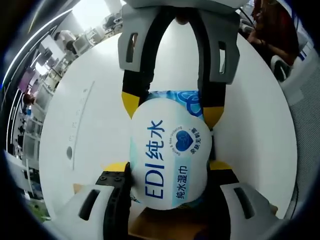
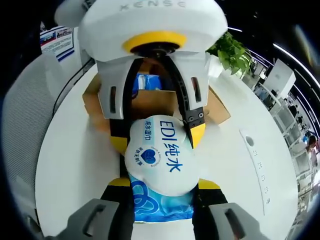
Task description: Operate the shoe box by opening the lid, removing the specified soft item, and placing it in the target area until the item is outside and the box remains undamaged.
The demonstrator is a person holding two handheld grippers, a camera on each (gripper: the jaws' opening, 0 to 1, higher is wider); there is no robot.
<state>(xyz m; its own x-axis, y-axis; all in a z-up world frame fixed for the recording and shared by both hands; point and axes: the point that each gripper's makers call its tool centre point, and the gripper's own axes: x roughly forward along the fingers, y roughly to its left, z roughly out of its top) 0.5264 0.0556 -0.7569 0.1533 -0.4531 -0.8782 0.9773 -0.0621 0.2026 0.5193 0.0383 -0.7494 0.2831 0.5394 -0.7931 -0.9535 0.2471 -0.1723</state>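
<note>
The left gripper view looks forward along its own jaws, very close to a wet-wipe pack, facing the right gripper head-on across the white table. The right gripper view faces the opposite way — toward the left gripper and the cardboard shoe box. Both share the pack — seen from opposite ends — and the table.
</note>
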